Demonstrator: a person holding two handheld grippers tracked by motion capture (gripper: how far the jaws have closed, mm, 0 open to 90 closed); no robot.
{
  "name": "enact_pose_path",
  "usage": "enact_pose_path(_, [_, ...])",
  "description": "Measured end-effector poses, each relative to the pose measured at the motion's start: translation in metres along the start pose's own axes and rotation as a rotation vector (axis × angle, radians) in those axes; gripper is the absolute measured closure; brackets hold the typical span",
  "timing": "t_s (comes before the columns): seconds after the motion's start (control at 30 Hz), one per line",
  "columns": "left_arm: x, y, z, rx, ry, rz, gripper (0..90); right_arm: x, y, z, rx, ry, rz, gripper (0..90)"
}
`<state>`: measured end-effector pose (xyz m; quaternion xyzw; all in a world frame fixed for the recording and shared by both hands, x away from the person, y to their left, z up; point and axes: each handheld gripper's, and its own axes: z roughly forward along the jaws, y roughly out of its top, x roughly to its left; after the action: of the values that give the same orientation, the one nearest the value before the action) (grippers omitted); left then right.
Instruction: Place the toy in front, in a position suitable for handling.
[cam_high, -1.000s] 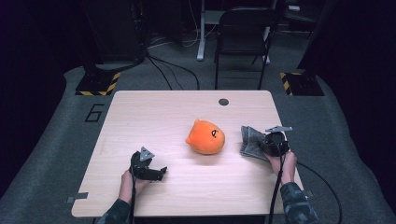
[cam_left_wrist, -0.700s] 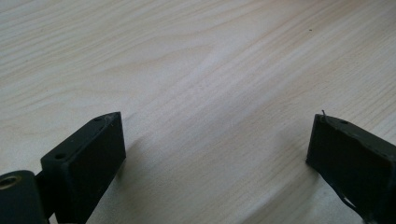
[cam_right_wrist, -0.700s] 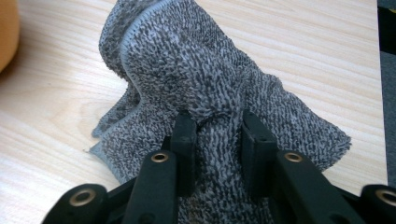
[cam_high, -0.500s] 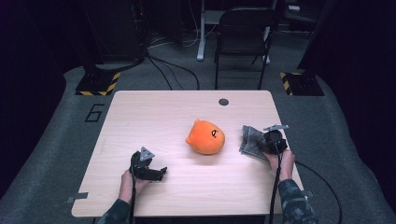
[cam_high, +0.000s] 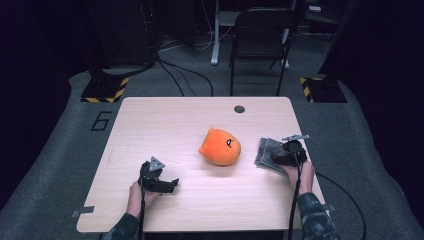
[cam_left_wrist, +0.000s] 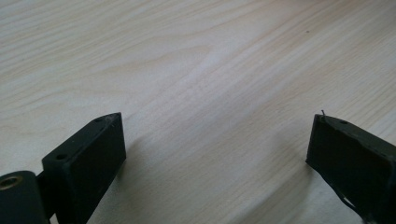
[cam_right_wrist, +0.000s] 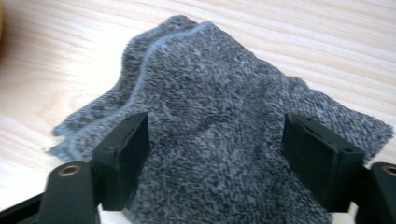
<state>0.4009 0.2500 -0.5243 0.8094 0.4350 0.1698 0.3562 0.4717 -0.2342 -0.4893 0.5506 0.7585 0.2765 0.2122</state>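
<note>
My right gripper (cam_right_wrist: 215, 154), its jaws just opened wide over the grey cloth (cam_right_wrist: 219, 121) lying right of the orange plush toy (cam_high: 220, 147), should lift clear without snagging it, while my left gripper (cam_left_wrist: 215, 154) rests wide open.

High view: right tongs (cam_high: 278, 158) and the hand cover the near right part of the grey cloth (cam_high: 265, 151); whether the pads touch it is too small to tell. The mark on the orange plush toy (cam_high: 220, 147) is too small to read; its underside is hidden.

Right gripper view: the cloth's near edge runs off the bottom edge, cloth blurred. An orange sliver left of the cloth is cut by the frame.

Left gripper view: left tongs (cam_left_wrist: 215, 158) cropped at the bottom corners.
</note>
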Motion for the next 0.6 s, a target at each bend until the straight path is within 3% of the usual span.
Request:
enact_pose_path(0.17, [0.000,0.013,-0.005,-0.047,-0.024,-0.022,6.0,0.003,0.000,-0.002,-0.004,0.027,-0.018,18.8])
enact_pose_path(0.3, [-0.003,0.029,-0.008,-0.087,-0.046,0.005,6.7,0.005,0.000,-0.006,-0.014,0.031,-0.018,18.4])
enact_pose_path(0.5, [-0.003,0.051,-0.004,-0.122,-0.072,0.014,7.9,0.003,0.000,-0.010,-0.020,0.040,-0.003,18.3])
enact_pose_path(0.6, [-0.001,0.060,0.000,-0.122,-0.085,0.023,8.2,0.002,0.000,-0.011,-0.027,0.043,-0.007,18.3])
